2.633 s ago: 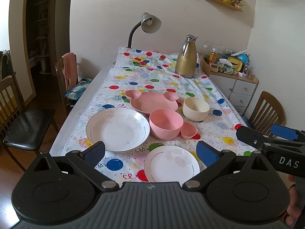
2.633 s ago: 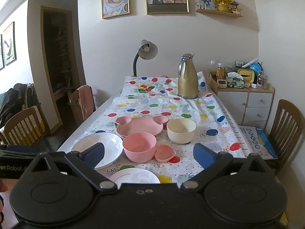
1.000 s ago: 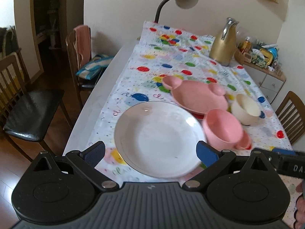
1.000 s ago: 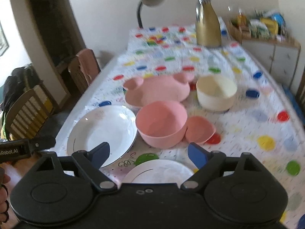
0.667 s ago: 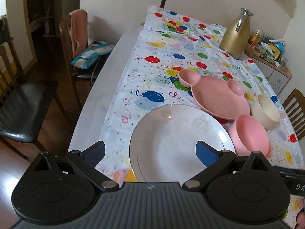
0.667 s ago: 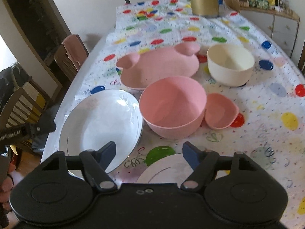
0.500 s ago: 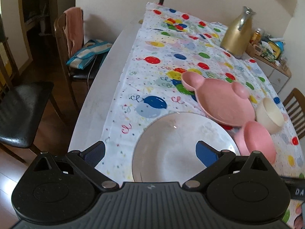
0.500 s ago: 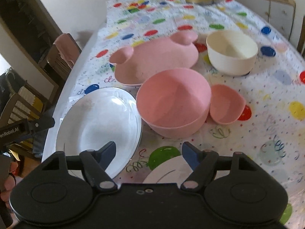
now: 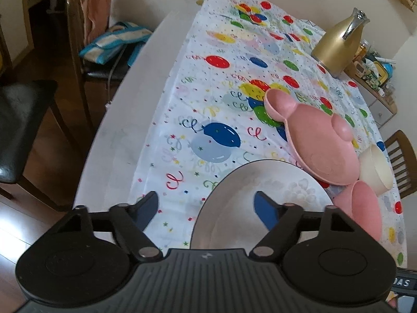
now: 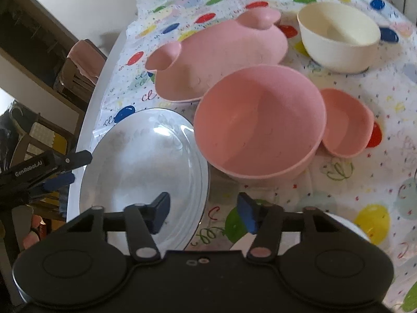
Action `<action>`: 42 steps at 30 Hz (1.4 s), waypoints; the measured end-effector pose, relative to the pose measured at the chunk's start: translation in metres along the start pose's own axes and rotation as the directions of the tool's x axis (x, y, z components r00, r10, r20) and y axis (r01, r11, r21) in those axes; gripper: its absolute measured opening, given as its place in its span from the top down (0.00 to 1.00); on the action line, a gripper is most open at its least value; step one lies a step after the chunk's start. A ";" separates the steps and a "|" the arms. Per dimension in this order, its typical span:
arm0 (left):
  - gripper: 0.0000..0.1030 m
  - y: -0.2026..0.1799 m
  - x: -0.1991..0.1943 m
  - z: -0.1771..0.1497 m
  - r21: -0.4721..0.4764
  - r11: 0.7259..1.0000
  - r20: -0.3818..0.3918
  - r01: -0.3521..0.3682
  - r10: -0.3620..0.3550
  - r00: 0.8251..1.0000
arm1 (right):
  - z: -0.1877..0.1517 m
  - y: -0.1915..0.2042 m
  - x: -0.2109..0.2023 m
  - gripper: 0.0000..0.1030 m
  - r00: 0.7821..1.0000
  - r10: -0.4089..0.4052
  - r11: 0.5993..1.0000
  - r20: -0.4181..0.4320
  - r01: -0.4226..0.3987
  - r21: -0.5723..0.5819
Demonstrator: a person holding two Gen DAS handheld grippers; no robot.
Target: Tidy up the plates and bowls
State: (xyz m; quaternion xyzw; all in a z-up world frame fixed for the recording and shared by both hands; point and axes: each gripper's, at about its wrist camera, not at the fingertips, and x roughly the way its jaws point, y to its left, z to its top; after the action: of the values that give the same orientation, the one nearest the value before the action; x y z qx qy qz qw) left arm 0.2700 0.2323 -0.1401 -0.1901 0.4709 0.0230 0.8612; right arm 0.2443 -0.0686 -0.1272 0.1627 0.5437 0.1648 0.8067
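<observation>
The large white round plate (image 10: 146,156) looks like glazed ceramic, glossy, with bright window glare on its smooth well. The pink bear-shaped plate (image 10: 221,60), the big pink bowl (image 10: 260,130), the small pink dish (image 10: 344,122) and the cream bowl (image 10: 338,36) all look matt, like a smooth plastic. The balloon-printed tablecloth (image 9: 208,120) is thin, slightly creased sheet over a smooth white desk (image 9: 125,120). The gold jug (image 9: 336,44) shines like brushed metal. The dark wooden chair (image 9: 78,39) is varnished.
</observation>
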 end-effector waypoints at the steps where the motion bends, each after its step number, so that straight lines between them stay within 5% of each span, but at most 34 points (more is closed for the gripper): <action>1: 0.32 0.000 0.002 0.001 -0.002 1.000 -0.007 0.008 -0.008 1.000 | 0.000 -0.002 0.002 0.54 1.000 0.010 1.000 -0.007 -0.010 0.011; 11: 0.69 0.006 0.021 0.007 -0.025 0.997 -0.094 0.066 -0.068 0.993 | 0.006 -0.006 0.008 0.83 0.998 0.048 0.995 -0.028 -0.046 0.085; 25: 0.74 0.023 0.037 0.023 0.051 0.985 -0.262 0.164 -0.145 0.954 | 0.007 -0.005 0.012 0.89 0.997 0.026 0.997 -0.066 -0.021 0.081; 30: 0.88 0.023 0.035 0.021 0.055 0.981 -0.262 0.188 -0.168 0.950 | 0.006 -0.005 0.015 0.93 0.997 0.021 0.997 -0.071 -0.015 0.081; 42: 0.88 0.022 0.024 0.012 0.071 0.982 -0.262 0.177 -0.153 0.953 | 0.004 0.003 0.009 0.94 0.997 -0.002 0.999 -0.074 0.006 0.054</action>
State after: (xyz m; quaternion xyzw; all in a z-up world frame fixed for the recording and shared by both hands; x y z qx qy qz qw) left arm 0.2883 0.2536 -0.1606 -0.1896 0.5607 -0.0958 0.8003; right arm 0.2514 -0.0622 -0.1316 0.1770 0.5779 0.1544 0.7816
